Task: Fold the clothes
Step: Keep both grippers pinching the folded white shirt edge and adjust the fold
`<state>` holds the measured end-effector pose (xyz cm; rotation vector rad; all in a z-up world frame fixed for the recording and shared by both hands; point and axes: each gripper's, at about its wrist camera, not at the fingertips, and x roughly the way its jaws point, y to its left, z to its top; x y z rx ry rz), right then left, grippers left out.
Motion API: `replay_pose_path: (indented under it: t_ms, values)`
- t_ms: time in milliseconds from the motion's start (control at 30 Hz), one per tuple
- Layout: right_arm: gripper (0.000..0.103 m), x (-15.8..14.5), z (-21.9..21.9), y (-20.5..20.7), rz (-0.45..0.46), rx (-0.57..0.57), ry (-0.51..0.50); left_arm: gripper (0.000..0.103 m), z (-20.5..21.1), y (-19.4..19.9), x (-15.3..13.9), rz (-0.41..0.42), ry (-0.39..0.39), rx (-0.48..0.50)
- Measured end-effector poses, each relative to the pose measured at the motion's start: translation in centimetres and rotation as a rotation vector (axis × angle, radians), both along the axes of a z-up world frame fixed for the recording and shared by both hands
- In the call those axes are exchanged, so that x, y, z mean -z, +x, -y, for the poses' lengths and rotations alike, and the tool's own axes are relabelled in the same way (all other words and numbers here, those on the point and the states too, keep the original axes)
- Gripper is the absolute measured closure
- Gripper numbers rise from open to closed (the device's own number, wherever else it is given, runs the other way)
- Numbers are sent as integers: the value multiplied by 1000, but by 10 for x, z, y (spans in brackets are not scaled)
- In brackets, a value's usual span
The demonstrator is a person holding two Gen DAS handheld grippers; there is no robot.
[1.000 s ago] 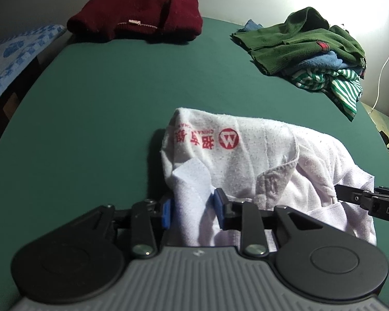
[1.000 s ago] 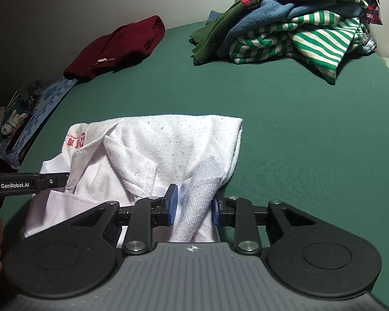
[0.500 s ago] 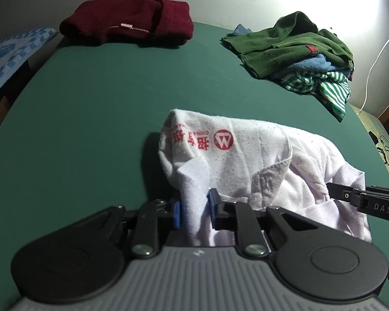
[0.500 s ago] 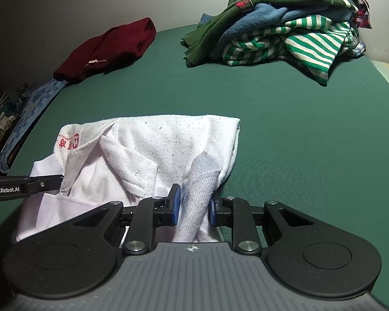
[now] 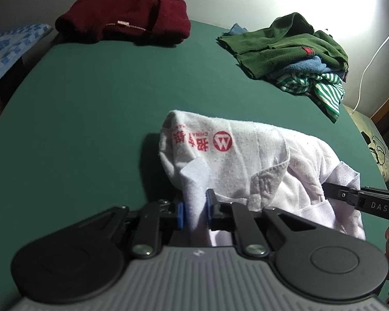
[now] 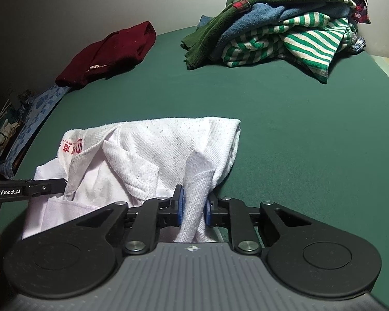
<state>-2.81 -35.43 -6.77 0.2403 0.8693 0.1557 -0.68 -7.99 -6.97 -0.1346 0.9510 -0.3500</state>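
Observation:
A white polo shirt (image 5: 246, 160) with a red logo lies partly folded on the green table (image 5: 90, 98). It also shows in the right wrist view (image 6: 155, 153). My left gripper (image 5: 194, 211) is shut on a fold of the shirt's near left edge. My right gripper (image 6: 194, 210) is shut on a fold of its near right edge. Each gripper's fingers reach into the other view from the side, the right one (image 5: 360, 199) and the left one (image 6: 28, 189). The near part of the shirt is lifted off the table.
A folded dark red sweater (image 5: 124, 18) lies at the far left of the table. A pile of green, blue and striped clothes (image 5: 293, 51) sits at the far right, also in the right wrist view (image 6: 280, 23). A blue patterned cloth (image 5: 7, 46) lies beyond the left edge.
Both grippers closed on the shirt's near folds and have drawn back and lifted them slightly. The far clothes sit a little farther off in both views.

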Motion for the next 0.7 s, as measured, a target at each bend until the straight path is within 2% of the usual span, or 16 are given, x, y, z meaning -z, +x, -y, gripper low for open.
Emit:
replay_pose_path:
  t_ms: [700]
  values:
    - [89,-24,-12,0,86,-38,9,94,1,0,-37,88,66,5]
